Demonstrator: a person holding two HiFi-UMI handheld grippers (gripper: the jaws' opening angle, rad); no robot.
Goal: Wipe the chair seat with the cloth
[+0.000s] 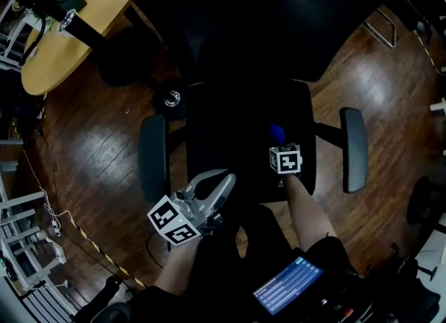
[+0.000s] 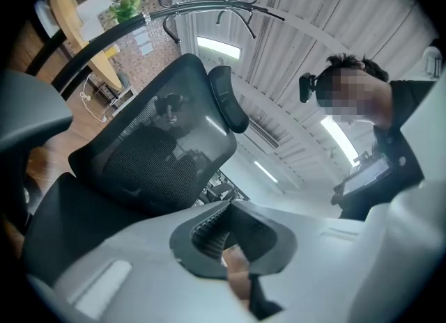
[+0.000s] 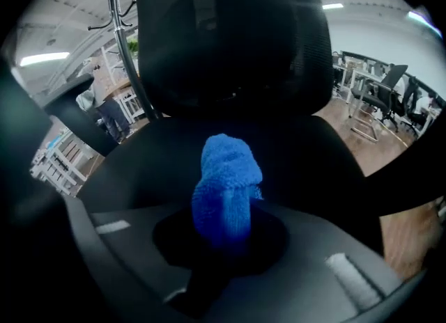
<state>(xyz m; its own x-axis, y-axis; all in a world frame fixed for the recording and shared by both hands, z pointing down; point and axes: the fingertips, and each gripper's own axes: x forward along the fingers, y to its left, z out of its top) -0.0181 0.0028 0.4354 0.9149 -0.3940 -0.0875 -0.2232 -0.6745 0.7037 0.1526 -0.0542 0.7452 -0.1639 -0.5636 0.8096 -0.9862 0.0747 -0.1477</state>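
From above, the black office chair's seat (image 1: 237,140) lies between its two armrests (image 1: 153,158). My right gripper (image 1: 279,142) hangs over the seat's right half, shut on a blue cloth (image 1: 277,132) that bulges past its tips. In the right gripper view the blue cloth (image 3: 224,189) sticks up from the right gripper (image 3: 223,225), just above the seat (image 3: 153,158), facing the backrest (image 3: 230,43). My left gripper (image 1: 224,177) is held off the seat's front left corner, jaws together and empty. The left gripper view looks up at the mesh backrest (image 2: 160,147) over the left gripper (image 2: 230,207).
The right armrest (image 1: 354,149) flanks the seat. A wooden table (image 1: 63,33) stands at the far left on the plank floor (image 1: 90,147). Striped tape (image 1: 97,248) and white racks (image 1: 21,259) lie at the lower left. A tablet (image 1: 287,285) hangs at my waist.
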